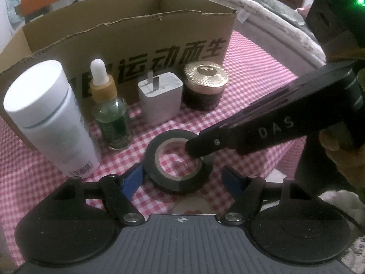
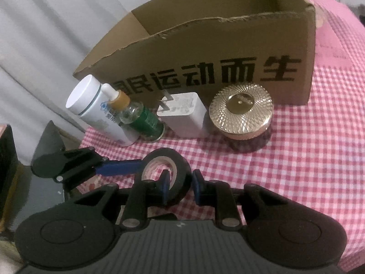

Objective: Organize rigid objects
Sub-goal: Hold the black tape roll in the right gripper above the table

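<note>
right gripper (image 2: 181, 188): fingers pinch tape roll (image 2: 165, 178) wall | left gripper (image 1: 182, 178): fingers spread around roll | bench (image 2: 296, 159)

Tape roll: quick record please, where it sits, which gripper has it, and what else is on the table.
tape roll: black, on the checked cloth
right gripper: shut on the roll's wall, one finger in the hole
left gripper: open, straddling the roll
behind: white bottle, dropper bottle, charger, gold-lidded jar, cardboard box
</note>
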